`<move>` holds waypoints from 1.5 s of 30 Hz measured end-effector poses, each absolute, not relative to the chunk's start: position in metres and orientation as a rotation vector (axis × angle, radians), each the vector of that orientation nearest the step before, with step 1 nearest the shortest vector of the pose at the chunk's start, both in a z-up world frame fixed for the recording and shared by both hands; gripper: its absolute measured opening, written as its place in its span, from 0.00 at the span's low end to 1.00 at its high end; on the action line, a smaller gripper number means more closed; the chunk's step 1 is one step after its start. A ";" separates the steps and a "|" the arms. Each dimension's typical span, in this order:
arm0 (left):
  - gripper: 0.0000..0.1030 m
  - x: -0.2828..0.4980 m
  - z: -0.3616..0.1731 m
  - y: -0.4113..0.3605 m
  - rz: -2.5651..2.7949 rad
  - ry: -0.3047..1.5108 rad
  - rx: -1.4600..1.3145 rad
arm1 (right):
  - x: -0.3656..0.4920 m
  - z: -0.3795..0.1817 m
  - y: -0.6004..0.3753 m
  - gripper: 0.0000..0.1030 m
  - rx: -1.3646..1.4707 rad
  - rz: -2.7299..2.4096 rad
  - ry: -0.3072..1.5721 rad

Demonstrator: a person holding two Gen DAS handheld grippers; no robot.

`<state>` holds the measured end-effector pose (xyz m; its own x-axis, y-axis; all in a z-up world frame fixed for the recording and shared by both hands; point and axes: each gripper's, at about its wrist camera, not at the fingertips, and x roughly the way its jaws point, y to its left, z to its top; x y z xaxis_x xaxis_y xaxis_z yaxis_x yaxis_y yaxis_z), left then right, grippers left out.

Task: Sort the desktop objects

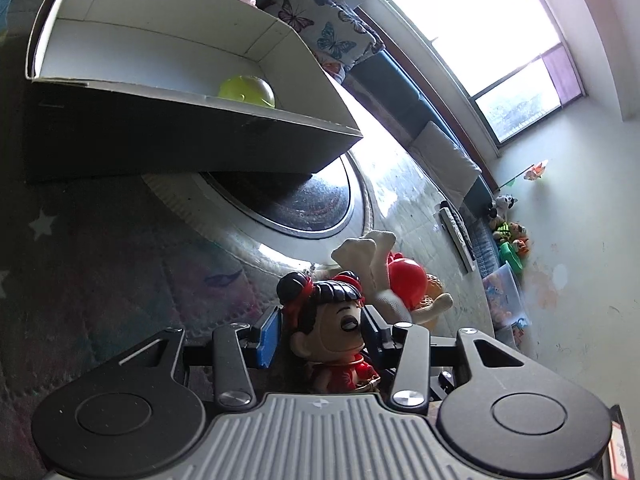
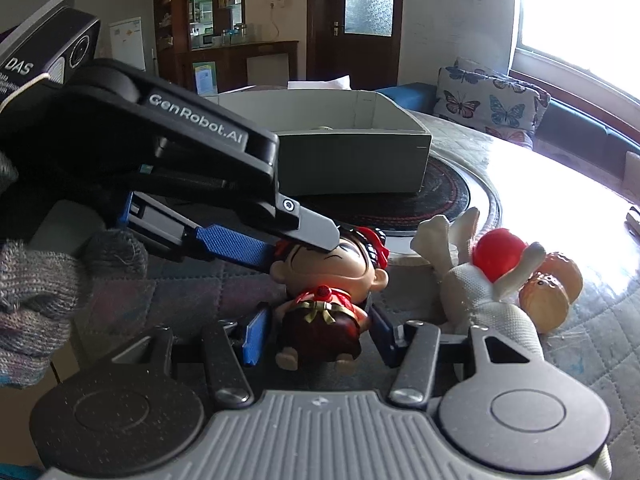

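Observation:
A doll figurine [image 2: 324, 280] with black hair buns and a red dress lies on its back on the quilted table. My left gripper [image 1: 320, 330] straddles its head [image 1: 334, 320], blue pads on both sides; a gap shows on the left side. In the right wrist view the left gripper [image 2: 304, 246] comes in from the left, its upper finger [image 2: 316, 232] over the doll's forehead. My right gripper [image 2: 316, 334] is open around the doll's body and legs. A cardboard box [image 2: 352, 160] stands behind, holding a yellow-green ball [image 1: 247, 91].
A white plush toy [image 2: 484, 296] holding a red ball [image 2: 498, 258] lies right of the doll, with two walnut-like shells [image 2: 550, 292] beside it. The box [image 1: 192, 136] rests on a round dark turntable [image 1: 308, 204]. A butterfly cushion [image 2: 492, 104] and bench sit behind.

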<state>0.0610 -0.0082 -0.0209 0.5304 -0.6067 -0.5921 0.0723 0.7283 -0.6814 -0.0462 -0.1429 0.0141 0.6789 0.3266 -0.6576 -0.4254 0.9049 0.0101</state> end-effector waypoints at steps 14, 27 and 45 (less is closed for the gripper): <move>0.46 0.067 -0.026 -0.010 -0.492 0.934 -0.648 | -0.033 0.011 -0.149 0.51 -0.072 0.411 0.737; 0.44 0.056 -0.011 0.004 -0.488 0.871 -0.645 | -0.037 0.027 -0.133 0.50 -0.132 0.423 0.705; 0.44 0.111 0.066 0.079 -0.331 0.633 -0.658 | 0.061 0.097 -0.052 0.50 -0.208 0.571 0.545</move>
